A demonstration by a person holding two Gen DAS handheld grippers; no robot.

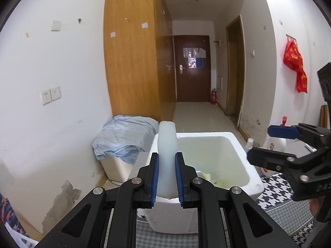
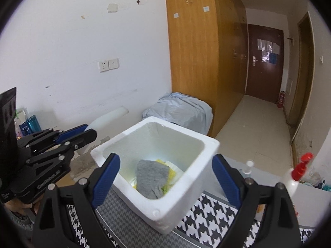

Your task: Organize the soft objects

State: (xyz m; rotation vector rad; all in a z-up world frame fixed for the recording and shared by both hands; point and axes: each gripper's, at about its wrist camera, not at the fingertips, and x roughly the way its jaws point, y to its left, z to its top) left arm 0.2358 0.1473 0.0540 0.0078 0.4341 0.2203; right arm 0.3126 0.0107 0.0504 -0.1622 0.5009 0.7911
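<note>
My left gripper (image 1: pixel 167 178) is shut on a pale white foam roll (image 1: pixel 167 144) that sticks out forward between the blue pads, above the near left rim of a white foam box (image 1: pixel 238 144). In the right wrist view the same roll (image 2: pixel 107 116) points up and right from the left gripper (image 2: pixel 82 131), left of the box (image 2: pixel 186 188). Inside the box lie a grey cloth (image 2: pixel 152 177) and yellow soft pieces (image 2: pixel 171 173). My right gripper (image 2: pixel 165 177) is open and empty, its fingers spread on either side of the box; it also shows in the left wrist view (image 1: pixel 264 142).
A black-and-white houndstooth cloth (image 2: pixel 209 212) covers the surface under the box. A light blue sheet (image 1: pixel 124 138) drapes a white bin by the wooden wardrobe (image 1: pixel 132 62). A red-pump bottle (image 2: pixel 295 175) stands at right. Bottles (image 2: pixel 31 125) stand at far left.
</note>
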